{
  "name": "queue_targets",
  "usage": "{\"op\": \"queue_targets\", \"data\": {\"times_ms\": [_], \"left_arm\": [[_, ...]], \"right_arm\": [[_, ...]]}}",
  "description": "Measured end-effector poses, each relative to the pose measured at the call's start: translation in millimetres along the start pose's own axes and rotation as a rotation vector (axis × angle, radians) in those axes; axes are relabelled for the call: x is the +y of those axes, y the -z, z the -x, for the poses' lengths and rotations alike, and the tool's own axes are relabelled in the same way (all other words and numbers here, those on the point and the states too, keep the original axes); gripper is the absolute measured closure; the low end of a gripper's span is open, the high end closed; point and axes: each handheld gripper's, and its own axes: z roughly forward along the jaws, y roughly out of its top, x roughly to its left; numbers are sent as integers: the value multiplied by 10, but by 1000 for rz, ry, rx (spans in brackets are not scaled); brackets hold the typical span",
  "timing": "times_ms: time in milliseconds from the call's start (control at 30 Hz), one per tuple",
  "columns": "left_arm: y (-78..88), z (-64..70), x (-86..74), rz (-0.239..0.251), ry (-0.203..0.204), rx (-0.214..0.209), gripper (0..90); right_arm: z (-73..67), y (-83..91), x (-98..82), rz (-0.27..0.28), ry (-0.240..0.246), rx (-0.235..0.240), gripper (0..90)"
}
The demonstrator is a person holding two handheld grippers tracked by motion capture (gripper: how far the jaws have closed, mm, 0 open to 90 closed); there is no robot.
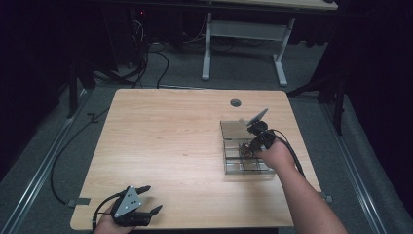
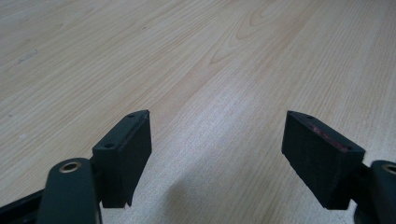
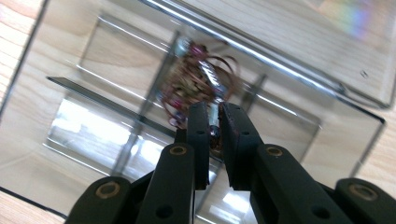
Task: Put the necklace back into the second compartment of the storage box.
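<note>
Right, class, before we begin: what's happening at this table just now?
A person works with two hand-held grippers. The right gripper is down in a clear compartmented box at the table's right side, jaws nearly closed on a tangle of brown wiry bits with pink pieces. The left gripper rests open at the near edge, holding nothing.

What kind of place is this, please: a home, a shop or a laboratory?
Probably a laboratory or a recording room. The light wooden table stands on grey carpet beside metal floor rails, black cables lie tangled behind it, and a white-legged desk stands beyond. The surroundings are dark.
</note>
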Motion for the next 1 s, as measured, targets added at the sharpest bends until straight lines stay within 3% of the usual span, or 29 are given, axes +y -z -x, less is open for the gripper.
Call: {"op": "queue_targets", "data": {"times_ms": [300,433,667,733,1000], "left_arm": [[5,-3,-3,3,1,-4,245],[3,-2,-3,3,1,-4,245],[2,1,-1,0,-2,-3,245],[3,0,-2,0,-2,-2,245],[0,0,0,-1,0,-1,246]], "right_arm": [[-103,-244,119,-58,15,15,821],[-103,-289,141,-57,9,25,820],[-88,-292,132,-53,1,37,811],[-87,-285,139,-56,-4,43,751],[-64,-139,141,-30,-36,56,718]]}}
